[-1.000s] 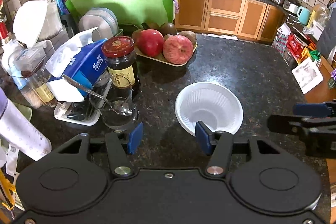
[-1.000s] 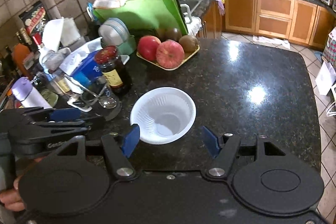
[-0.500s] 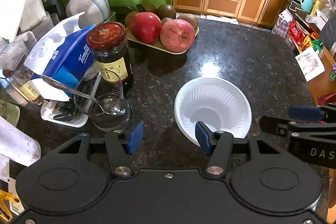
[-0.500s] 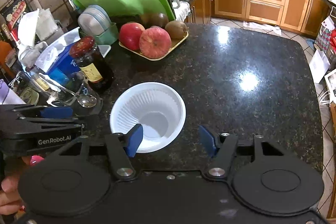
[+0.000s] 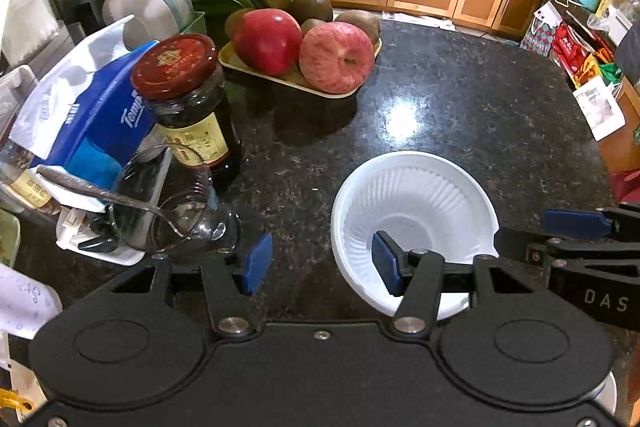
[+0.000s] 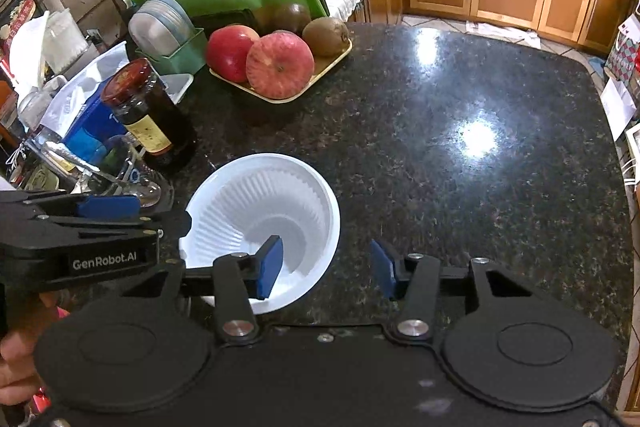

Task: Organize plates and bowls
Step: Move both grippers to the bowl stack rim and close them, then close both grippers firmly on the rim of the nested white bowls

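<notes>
White bowl: on dark granite, near the jar;
Left gripper: spread across bowl's rim;
Right gripper: closing, astride the rim, not yet pinching.

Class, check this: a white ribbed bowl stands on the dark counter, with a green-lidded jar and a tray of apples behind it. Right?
Not quite: the jar has a red lid, as the left wrist view shows. The white ribbed bowl on the dark counter and the tray of apples behind it are right.
</notes>
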Tool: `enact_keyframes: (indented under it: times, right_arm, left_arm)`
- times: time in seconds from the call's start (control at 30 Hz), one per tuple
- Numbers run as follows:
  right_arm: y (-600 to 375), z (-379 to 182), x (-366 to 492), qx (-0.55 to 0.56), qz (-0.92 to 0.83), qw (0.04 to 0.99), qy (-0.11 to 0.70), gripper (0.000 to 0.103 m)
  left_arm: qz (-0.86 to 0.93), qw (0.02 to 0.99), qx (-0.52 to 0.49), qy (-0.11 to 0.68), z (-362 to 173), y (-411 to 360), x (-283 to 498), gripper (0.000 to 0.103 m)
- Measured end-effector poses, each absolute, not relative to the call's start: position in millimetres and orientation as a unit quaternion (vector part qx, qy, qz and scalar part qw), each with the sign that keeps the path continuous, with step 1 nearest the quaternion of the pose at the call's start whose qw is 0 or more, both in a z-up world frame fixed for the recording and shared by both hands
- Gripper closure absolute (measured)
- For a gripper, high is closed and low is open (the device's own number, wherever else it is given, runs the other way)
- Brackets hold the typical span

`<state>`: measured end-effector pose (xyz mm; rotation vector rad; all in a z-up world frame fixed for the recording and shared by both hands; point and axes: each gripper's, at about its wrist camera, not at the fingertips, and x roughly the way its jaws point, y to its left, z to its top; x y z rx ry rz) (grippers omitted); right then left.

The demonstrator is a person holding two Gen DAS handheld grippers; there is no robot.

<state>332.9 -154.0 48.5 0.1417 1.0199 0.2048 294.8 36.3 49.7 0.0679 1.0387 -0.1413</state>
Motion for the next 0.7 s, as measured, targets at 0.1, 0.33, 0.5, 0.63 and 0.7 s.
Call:
enact_keyframes:
  times: [0.1, 0.33, 0.5, 0.63, 0.7]
  right_arm:
    - [-156, 42, 342, 0.069, 0.099, 0.862, 0.491, 0.052]
    - [-156, 26, 356, 0.066, 0.109, 0.855, 0.502, 0.057]
    - [-155, 17, 362, 0.067, 0.110, 0.851, 0.508, 0.058]
    - [-155, 14, 363, 0.060, 0.112, 0.850, 0.510, 0.058]
    - [-153, 13, 363, 0.057, 0.116, 0.849, 0.512, 0.060]
  left_arm:
    - [-0.068, 0.862, 0.037, 0.500, 45, 33, 301, 0.043]
    - [-0.065, 0.855, 0.043, 0.512, 33, 29, 314, 0.050]
    - [-0.066, 0.852, 0.048, 0.516, 26, 27, 318, 0.052]
    - [-0.066, 0.854, 0.051, 0.514, 24, 25, 319, 0.052]
    - [-0.069, 0.853, 0.051, 0.515, 23, 25, 319, 0.052]
